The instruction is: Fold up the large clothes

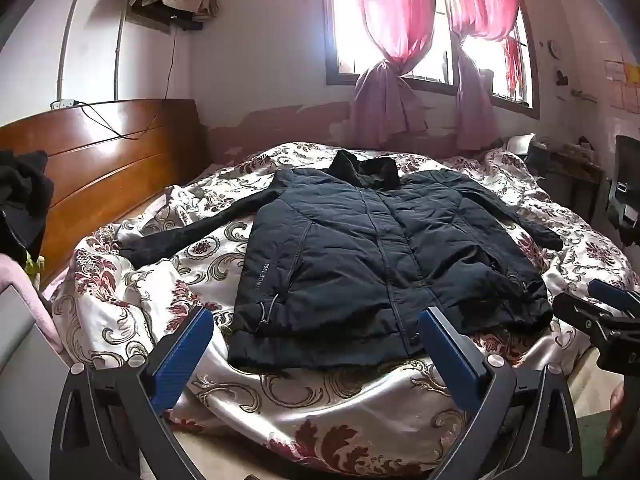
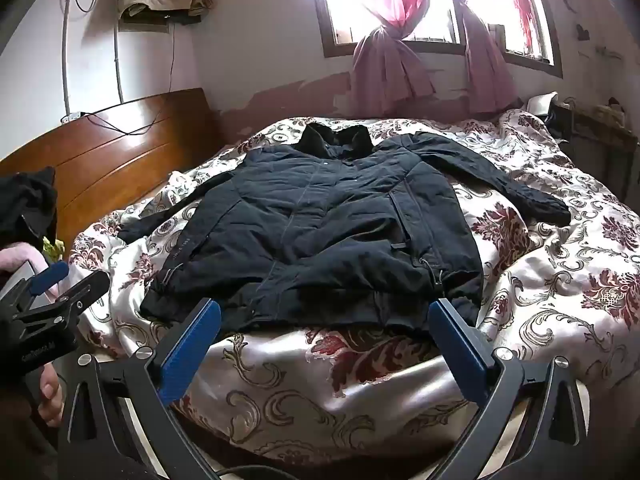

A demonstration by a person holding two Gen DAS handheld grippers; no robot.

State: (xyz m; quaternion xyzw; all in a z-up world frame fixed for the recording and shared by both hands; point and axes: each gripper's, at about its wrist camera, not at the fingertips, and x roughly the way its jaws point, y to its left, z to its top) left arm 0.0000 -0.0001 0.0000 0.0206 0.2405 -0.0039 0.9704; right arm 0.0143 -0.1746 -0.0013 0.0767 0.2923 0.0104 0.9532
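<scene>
two fisheye views look forward over a bed from the tongs i hold in each hand. one dark padded jacket (image 1: 384,256) lies front up and spread flat in the middle of the frame, on a floral bedspread (image 1: 320,396) patterned in cream, grey and maroon. its collar points toward the window at the top of the picture, its hem toward me, and both sleeves stretch outward to the left and right edges of the bed. small pale lettering runs along the jacket's left side (it reads "since 1968" in my left view).

my left gripper (image 1: 316,334) sits at the bottom centre of its view, blue pads spread wide apart, pinching nothing, with the jacket's hem showing between them. my right gripper (image 2: 324,328) is likewise spread wide and holding nothing, its pads framing the hem at the lower centre of its own view. whether either touches the cloth i cannot tell.

a wooden headboard (image 1: 100,152) fills the left of the frame, and pink curtains (image 1: 400,40), knotted in the middle, hang over a bright window at the upper right.
</scene>
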